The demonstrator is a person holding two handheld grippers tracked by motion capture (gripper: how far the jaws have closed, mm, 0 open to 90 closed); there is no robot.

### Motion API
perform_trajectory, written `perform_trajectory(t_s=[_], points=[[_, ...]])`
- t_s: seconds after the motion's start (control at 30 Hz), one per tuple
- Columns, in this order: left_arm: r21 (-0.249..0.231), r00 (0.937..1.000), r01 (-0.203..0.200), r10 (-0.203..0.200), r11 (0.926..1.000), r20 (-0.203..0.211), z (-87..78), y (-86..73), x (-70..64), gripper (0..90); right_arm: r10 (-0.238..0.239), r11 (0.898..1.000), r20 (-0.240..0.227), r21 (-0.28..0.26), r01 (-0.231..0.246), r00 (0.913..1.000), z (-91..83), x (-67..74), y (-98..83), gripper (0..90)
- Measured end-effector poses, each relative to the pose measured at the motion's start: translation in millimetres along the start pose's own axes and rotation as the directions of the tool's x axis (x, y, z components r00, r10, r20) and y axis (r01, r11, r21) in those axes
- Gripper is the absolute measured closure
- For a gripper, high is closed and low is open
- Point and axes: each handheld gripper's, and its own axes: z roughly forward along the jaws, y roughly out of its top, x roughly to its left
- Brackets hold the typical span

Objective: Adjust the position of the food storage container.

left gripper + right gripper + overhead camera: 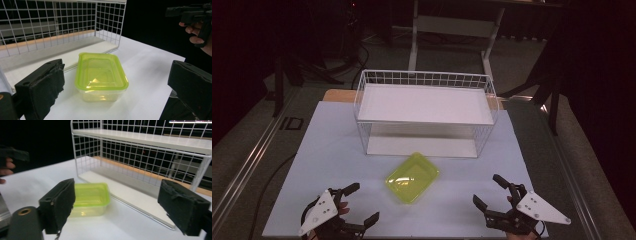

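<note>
Green-lidded container (pixel 412 177) between our grippers
We hold the left gripper (pixel 360 205) and right gripper (pixel 488 192) wide open, empty, near the wire shelf (pixel 424 107) on the counter (pixel 332 150).

Your left claw (pixel 362 205), black with a grey three-cornered plate on top, sits at the near left corner of the surface, its two jaws spread wide with nothing between them. Your left hand (pixel 339 210) grips it from below the plate. Your right claw (pixel 491 192), the same black build with its own grey plate, sits at the near right corner, jaws likewise parted wide and empty. Both claws angle inward toward the middle of the surface. In the left gripper view, the fingers (pixel 193 31) of your right hand wrap its handle.
</note>
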Motion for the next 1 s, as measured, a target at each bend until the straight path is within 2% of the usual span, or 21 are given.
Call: perform_trajectory(t_s=[0.07,0.23,0.3,0.37,0.5,0.53,0.57,0.6,0.67,0.73,0.77,0.8,0.83,0.87,0.9,0.97,1.0], points=[[0.008,1.0,0.005,-0.005,1.0,0.002,0.8,-1.0,0.5,1.6,0.017,1.0,-0.005,-0.008,-0.017,0.9998,-1.1,-0.4,0.5,14.0],[0.009,0.9994,-0.034,0.033,0.9994,0.011,1.7,-2.2,-1.1,1.6,0.003,1.0,0.001,-0.03,-0.003,1.0,-3.7,2.1,6.0,13.8],[0.006,0.9992,-0.035,0.035,0.9994,0.021,2.4,-2.5,-2.3,1.6,0.003,1.0,0.001,-0.03,-0.003,1.0,-3.7,2.1,6.0,13.8],[0.024,0.9982,0.007,-0.008,0.9997,0.059,5.4,-3.6,-4.2,1.6,-0.003,0.999,0.009,-0.04,0.004,1.0,-4.4,3.2,8.2,13.9],[0.104,0.9966,0.013,-0.021,0.9945,0.08,16.2,-6.2,-8.8,1.6,-0.002,0.999,0.017,-0.039,0.003,0.9999,-2.1,1.0,10.5,13.8],[0.124,0.9942,0.022,-0.035,0.992,0.102,19.5,-7.6,-8.9,1.6,0.002,0.999,0.012,-0.041,-0.002,0.9999,-1.9,0.7,10.7,13.9],[0.155,0.9901,0.036,-0.056,0.9872,0.128,24.1,-8.8,-9.3,1.6,0.004,0.999,0.01,-0.039,-0.004,0.9999,-1.8,0.7,10.7,13.9],[0.178,0.9886,0.04,-0.065,0.9832,0.136,28.3,-10.0,-10.9,1.6,0.004,0.999,0.01,-0.039,-0.004,0.9999,-1.8,0.7,10.7,13.9],[0.222,0.9886,0.019,-0.051,0.9749,0.142,36.9,-11.4,-15.2,1.7,0.003,0.999,0.008,-0.036,-0.003,1.0,-1.6,0.3,10.4,13.9],[0.232,0.9867,-0.003,-0.035,0.9727,0.159,42.5,-11.2,-17.0,14.7,0.008,0.999,0.005,-0.036,-0.008,1.0,-1.4,-0.6,10.1,13.9],[0.24,0.9871,-0.008,-0.03,0.9708,0.157,44.9,-10.4,-17.4,16.8,0.01,0.999,0.005,-0.035,-0.01,0.9999,-1.7,-1.2,10.0,13.9],[0.251,0.986,-0.029,-0.014,0.9676,0.166,47.6,-9.2,-17.9,23.7,0.012,0.999,0.005,-0.036,-0.012,0.9999,-2.0,-1.4,10.1,13.9],[0.26,0.9851,-0.063,0.018,0.9634,0.171,50.3,-7.7,-19.6,40.6,0.012,0.999,0.008,-0.037,-0.011,0.9999,-2.6,-1.5,10.3,13.9],[0.267,0.9823,-0.089,0.04,0.9595,0.183,53.1,-6.3,-21.5,53.0,0.012,0.999,0.006,-0.042,-0.011,0.9999,-3.8,-2.0,10.9,13.9],[0.275,0.9771,-0.108,0.051,0.9554,0.207,56.2,-5.2,-23.3,61.1,0.014,0.999,0.008,-0.047,-0.013,0.9999,-4.2,-2.0,11.1,13.9],[0.306,0.9736,-0.155,0.092,0.9393,0.209,64.4,-4.2,-28.6,62.7,0.016,0.999,0.007,-0.047,-0.016,0.9998,-4.5,-2.2,11.2,13.9],[0.323,0.9709,-0.181,0.117,0.929,0.209,68.7,-4.4,-30.9,70.7,0.016,0.999,0.007,-0.047,-0.016,0.9998,-4.6,-2.7,11.2,13.9]])
